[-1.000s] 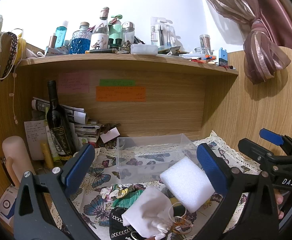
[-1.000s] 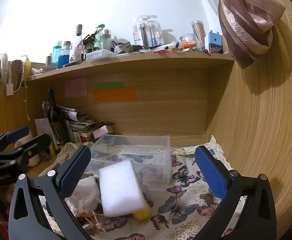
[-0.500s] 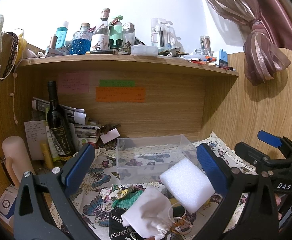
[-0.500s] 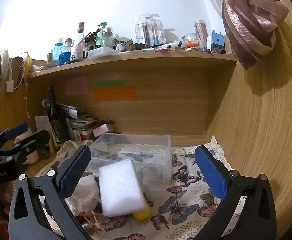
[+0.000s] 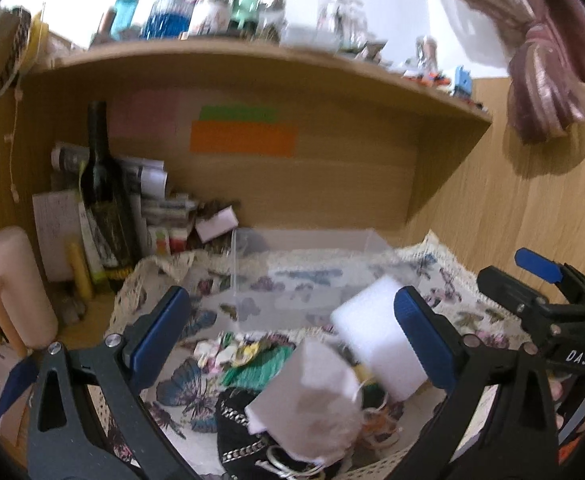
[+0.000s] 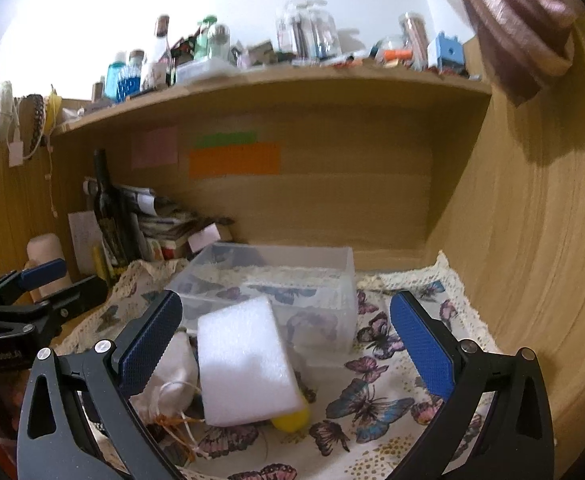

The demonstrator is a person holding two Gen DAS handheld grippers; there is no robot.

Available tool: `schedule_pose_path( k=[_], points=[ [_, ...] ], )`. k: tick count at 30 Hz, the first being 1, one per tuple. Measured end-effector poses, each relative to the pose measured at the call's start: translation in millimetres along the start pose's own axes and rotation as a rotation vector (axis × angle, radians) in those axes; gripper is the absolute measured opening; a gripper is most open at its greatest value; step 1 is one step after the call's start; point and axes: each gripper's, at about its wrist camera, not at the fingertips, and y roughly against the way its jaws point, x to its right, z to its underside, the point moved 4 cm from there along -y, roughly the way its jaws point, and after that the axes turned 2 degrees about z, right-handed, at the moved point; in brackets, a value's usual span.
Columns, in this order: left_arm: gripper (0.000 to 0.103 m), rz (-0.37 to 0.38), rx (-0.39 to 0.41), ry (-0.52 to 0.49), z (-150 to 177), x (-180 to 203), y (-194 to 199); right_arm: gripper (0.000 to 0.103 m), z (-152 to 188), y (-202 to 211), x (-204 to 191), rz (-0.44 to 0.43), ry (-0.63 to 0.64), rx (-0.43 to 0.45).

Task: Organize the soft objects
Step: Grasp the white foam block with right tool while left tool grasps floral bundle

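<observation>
A white foam block lies tilted on a pile of soft things on the butterfly cloth. Beside it are a white drawstring pouch, a green cloth, a black chained item and something yellow under the foam. A clear plastic bin stands empty behind the pile. My left gripper is open above the pile. My right gripper is open above the foam block. Neither holds anything.
A dark wine bottle, papers and books stand at the back left. A pale cylinder stands at the far left. The shelf above carries several bottles. A wooden wall closes the right side. A pink curtain hangs at upper right.
Both grippers have moved down and forward toward the pile, and both views are now blurred by motion. The objects have not moved.
</observation>
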Motion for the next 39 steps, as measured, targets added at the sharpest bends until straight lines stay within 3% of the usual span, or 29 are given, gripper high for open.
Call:
schedule_pose_path(
  k=[3, 8, 15, 23, 27, 29, 31, 34, 39],
  points=[
    [0.103, -0.021, -0.046, 0.012, 10.5, -14.0, -10.8, 0.103, 8.5, -12.7, -1.7, -0.01, 0.002, -0.045],
    [0.091, -0.076, -0.121, 0.033, 25.6, -40.0, -29.4, 0.103, 26.1, -39.5, -5.5, -0.033, 0.006, -0.143],
    [0.087, -0.044, -0.277, 0.105, 44.1, -68.7, -72.0, 0.103, 49.4, -75.4, -13.9, -0.085, 0.006, -0.275],
    [0.083, -0.023, -0.394, 0.115, 60.9, -74.1, -106.3, 0.103, 69.4, -104.5, -29.7, -0.095, 0.067, -0.383],
    [0.066, 0.017, -0.448, 0.145, 68.9, -77.6, -115.9, 0.102, 73.5, -108.2, -29.4, -0.098, 0.064, -0.394],
    [0.058, 0.033, -0.459, 0.164, 71.0, -79.6, -117.9, 0.093, 73.8, -108.2, -28.3, -0.108, 0.053, -0.391],
    [0.041, 0.05, -0.471, 0.176, 73.2, -80.6, -119.8, 0.087, 74.0, -107.5, -26.4, -0.126, 0.039, -0.395],
    [0.026, 0.047, -0.47, 0.187, 73.8, -81.6, -119.8, 0.087, 74.1, -105.6, -24.7, -0.138, 0.02, -0.396],
    [0.018, 0.035, -0.424, 0.158, 69.0, -76.0, -109.3, 0.086, 68.3, -92.3, -21.8, -0.125, 0.023, -0.357]
  ],
)
